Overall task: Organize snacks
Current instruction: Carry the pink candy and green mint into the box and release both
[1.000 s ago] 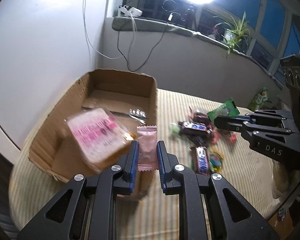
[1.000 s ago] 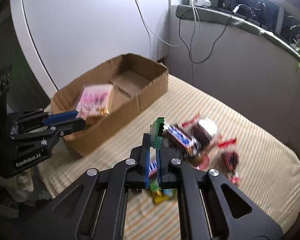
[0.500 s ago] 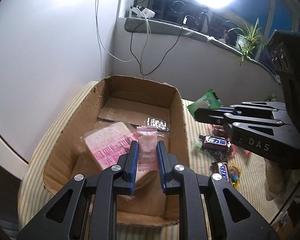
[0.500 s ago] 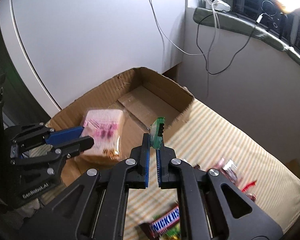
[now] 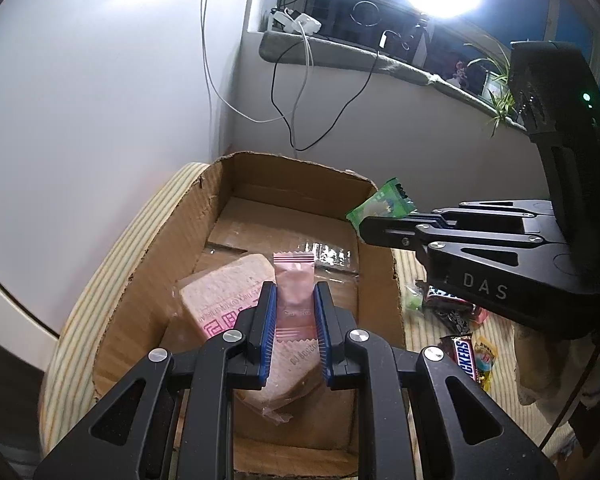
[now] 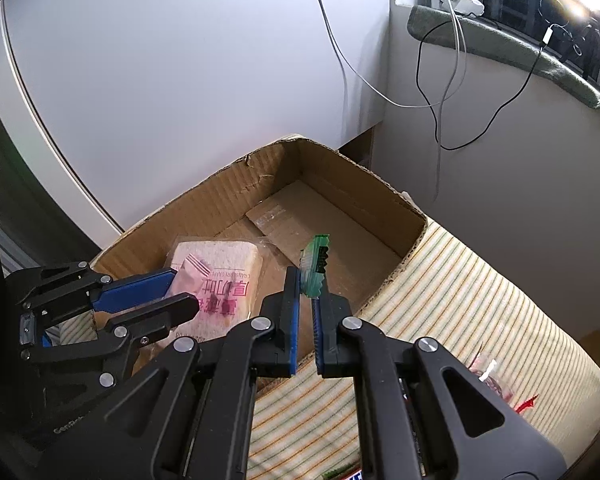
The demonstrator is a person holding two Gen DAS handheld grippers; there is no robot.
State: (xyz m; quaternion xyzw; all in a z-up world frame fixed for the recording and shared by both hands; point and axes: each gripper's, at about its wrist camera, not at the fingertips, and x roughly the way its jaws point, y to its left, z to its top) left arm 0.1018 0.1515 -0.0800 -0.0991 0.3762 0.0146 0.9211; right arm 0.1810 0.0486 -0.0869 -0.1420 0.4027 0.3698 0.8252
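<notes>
Left wrist view showed the left tongs (image 5: 295, 322) clamped on a pink sachet (image 5: 294, 300) above the cardboard box (image 5: 284, 184), while the right tongs (image 6: 306, 316) pinched a green packet (image 6: 315, 266) over the box's rim.

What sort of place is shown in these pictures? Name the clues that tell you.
Probably a room in a home, not a lab or shop: a striped mattress-like surface holds the cardboard box, charger cables hang from the windowsill, and a potted plant stands by the night-dark window.
</notes>
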